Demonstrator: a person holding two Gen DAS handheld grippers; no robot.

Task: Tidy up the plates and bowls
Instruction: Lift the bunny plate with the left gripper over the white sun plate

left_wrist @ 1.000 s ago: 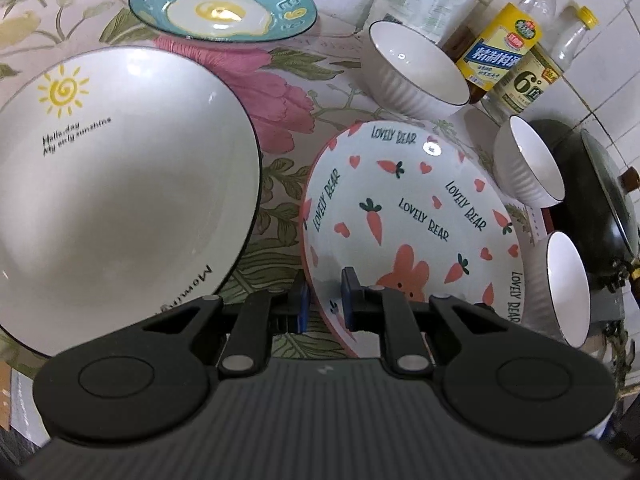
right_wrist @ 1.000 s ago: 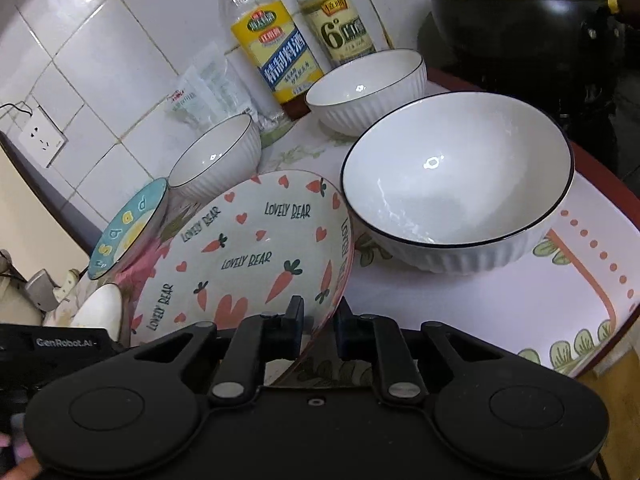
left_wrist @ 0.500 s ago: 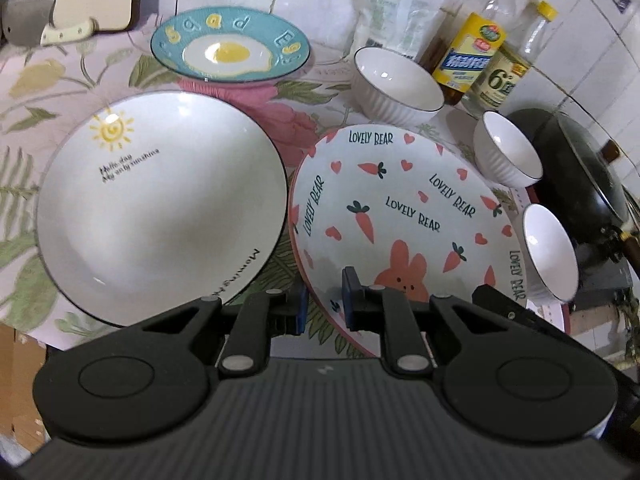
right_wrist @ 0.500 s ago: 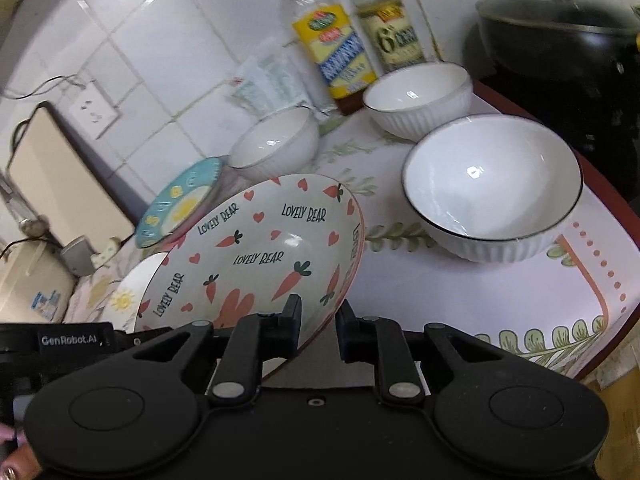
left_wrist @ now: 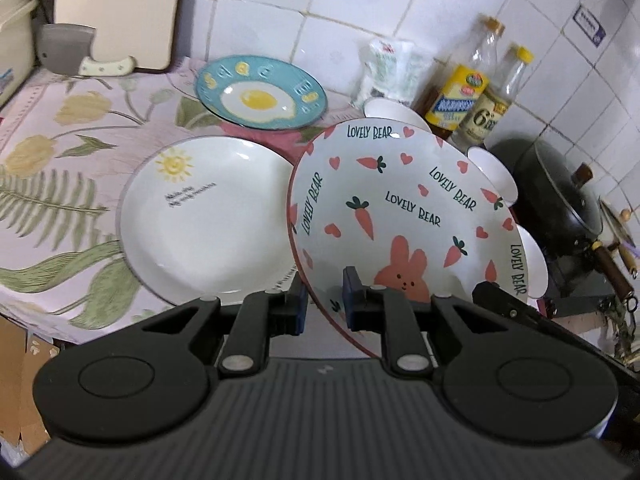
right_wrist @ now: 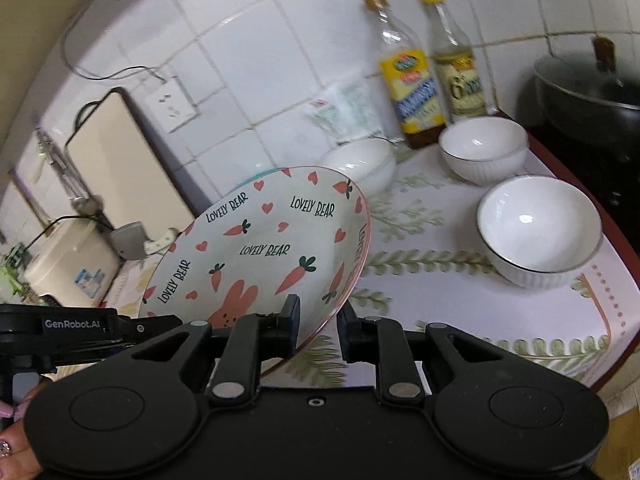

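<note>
- Presently both grippers hold one plate between them: the carrot plate (left_wrist: 404,216), printed with carrots, hearts, a pink rabbit and "LOVELY BEAR"; it is tilted and lifted off the bench (left_wrist: 60,184), its right side raised in the left wrist view
- Left gripper (left_wrist: 323,300): fingers clenched on the plate's near rim, one pad at the underside, the other on the printed face beside the rabbit
- Right gripper (right_wrist: 318,320): fingers grasping the same plate's rim from the opposite side; left pad on the printed face, right pad behind the rim; carrot plate (right_wrist: 264,252) leans up to the left in this view
- White plate (left_wrist: 208,220) with a sun drawing lies flat on the flowered cloth, just left of the lifted plate; its right edge is hidden behind the carrot plate's rim
- Blue plate (left_wrist: 260,94) with a fried-egg design sits further back, near the tiled wall
- Three white bowls on the right part of the bench: front bowl (right_wrist: 540,232), middle bowl (right_wrist: 482,152), back bowl (right_wrist: 358,164); all upright, apart from one another; the back one is blurred
- Two bottles (right_wrist: 412,76) stand against the wall behind the bowls; dark pot (left_wrist: 560,196) with a lid sits to the right
- Cutting board (right_wrist: 120,168) leans on the wall at left; cleaver (left_wrist: 76,52) lies at its foot
</note>
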